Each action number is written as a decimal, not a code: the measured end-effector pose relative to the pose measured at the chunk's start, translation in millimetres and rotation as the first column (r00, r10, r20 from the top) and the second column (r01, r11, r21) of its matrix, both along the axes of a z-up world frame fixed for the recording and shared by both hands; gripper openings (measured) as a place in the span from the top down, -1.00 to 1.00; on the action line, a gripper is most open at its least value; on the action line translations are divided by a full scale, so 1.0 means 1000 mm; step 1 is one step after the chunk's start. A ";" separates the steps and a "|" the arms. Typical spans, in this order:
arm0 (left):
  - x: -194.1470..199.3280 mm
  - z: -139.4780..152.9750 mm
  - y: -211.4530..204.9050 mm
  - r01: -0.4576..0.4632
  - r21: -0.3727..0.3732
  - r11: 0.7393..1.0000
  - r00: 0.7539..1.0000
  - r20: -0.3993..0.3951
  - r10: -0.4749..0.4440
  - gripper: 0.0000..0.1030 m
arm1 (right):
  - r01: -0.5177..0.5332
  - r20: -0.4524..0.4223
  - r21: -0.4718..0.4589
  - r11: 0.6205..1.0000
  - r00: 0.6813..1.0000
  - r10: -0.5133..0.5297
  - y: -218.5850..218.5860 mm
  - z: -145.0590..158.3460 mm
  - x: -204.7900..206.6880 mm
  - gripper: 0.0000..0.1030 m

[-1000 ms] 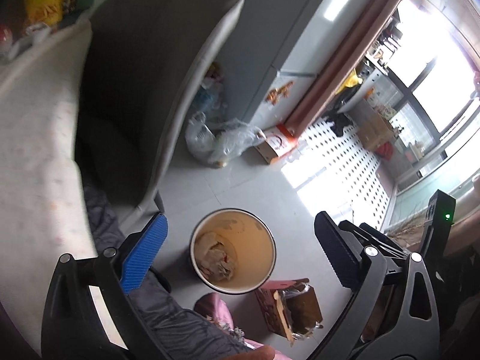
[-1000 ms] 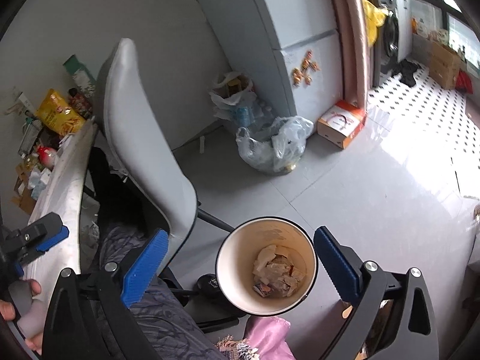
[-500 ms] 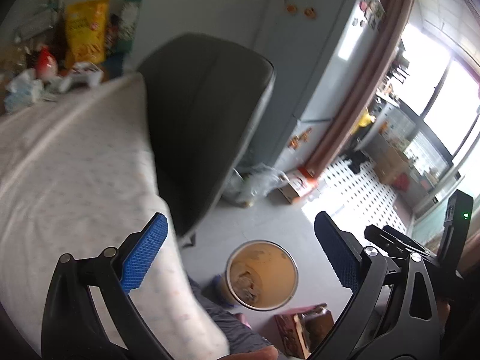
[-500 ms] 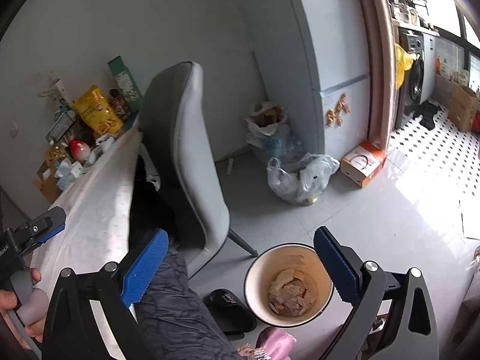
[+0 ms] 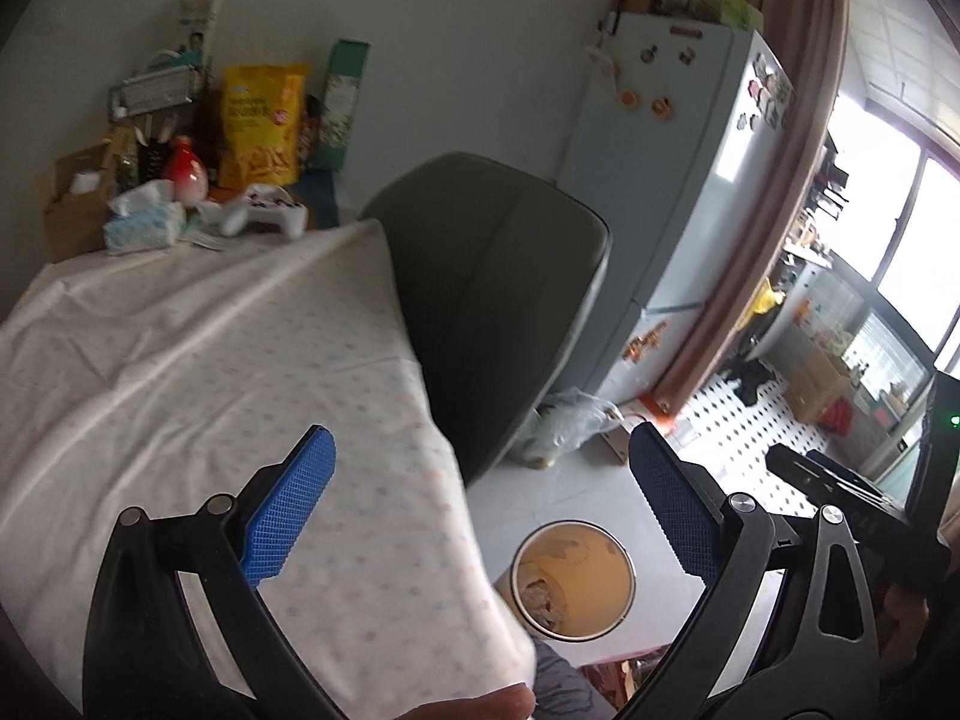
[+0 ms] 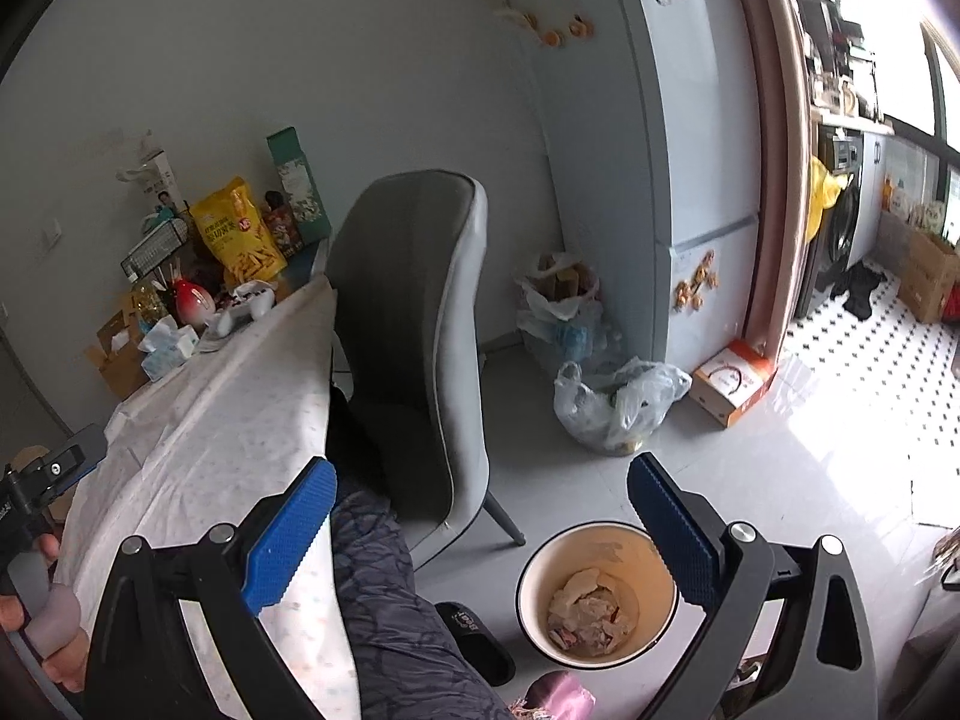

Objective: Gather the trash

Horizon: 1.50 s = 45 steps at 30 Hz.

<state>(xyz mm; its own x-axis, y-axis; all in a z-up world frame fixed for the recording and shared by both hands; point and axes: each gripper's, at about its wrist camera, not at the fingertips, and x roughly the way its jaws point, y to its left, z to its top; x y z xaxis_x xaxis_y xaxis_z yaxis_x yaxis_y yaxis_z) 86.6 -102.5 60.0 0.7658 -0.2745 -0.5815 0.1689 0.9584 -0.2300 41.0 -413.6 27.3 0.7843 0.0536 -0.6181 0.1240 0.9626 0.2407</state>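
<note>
A round cream trash bin (image 6: 597, 594) stands on the floor with crumpled paper trash (image 6: 588, 609) inside; it also shows in the left wrist view (image 5: 573, 579). My left gripper (image 5: 480, 510) is open and empty, held above the edge of the table (image 5: 180, 348) with its white dotted cloth. My right gripper (image 6: 480, 516) is open and empty, above the floor beside the table, with the bin just under its right finger (image 6: 672, 534).
A grey chair (image 6: 420, 324) stands at the table's far side. Snack bags, a tissue pack and a white game controller (image 5: 264, 216) crowd the table's far end. A fridge (image 6: 660, 150), plastic bags (image 6: 618, 402) and a cardboard box (image 6: 729, 384) stand beyond.
Both grippers rose and tilted up from the bin. The tabletop and its far clutter came into view. The bin now sits lower and smaller in both views. Both jaws stayed open.
</note>
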 end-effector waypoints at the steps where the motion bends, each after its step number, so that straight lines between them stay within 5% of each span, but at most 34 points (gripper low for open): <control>1: -0.003 0.001 0.006 -0.009 0.000 1.000 1.000 0.006 0.009 -0.89 | 0.003 0.006 -0.005 1.000 1.000 -0.002 0.003 0.003 -0.002 -0.85; 18: -0.074 0.041 0.073 -0.133 0.023 0.991 0.985 0.110 0.130 -0.89 | 0.013 0.131 -0.053 0.999 0.991 -0.006 0.073 0.065 -0.051 -0.86; 28: -0.113 0.042 0.100 -0.192 0.040 0.981 0.974 0.129 0.186 -0.89 | -0.069 0.177 -0.075 0.995 0.981 0.081 0.101 0.080 -0.077 -0.85; 45: -0.142 0.021 0.095 -0.215 0.111 0.970 0.972 0.121 0.201 -0.89 | -0.107 0.168 -0.048 0.993 0.979 0.114 0.120 0.054 -0.095 -0.85</control>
<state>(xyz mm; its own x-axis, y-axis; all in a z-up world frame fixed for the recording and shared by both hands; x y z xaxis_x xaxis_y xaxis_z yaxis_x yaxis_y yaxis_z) -55.0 -8.0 80.8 0.8588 -0.0346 -0.5111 -0.0197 0.9948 -0.1004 -54.1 -293.9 80.8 0.8688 0.1245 -0.4792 -0.0231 0.9770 0.2120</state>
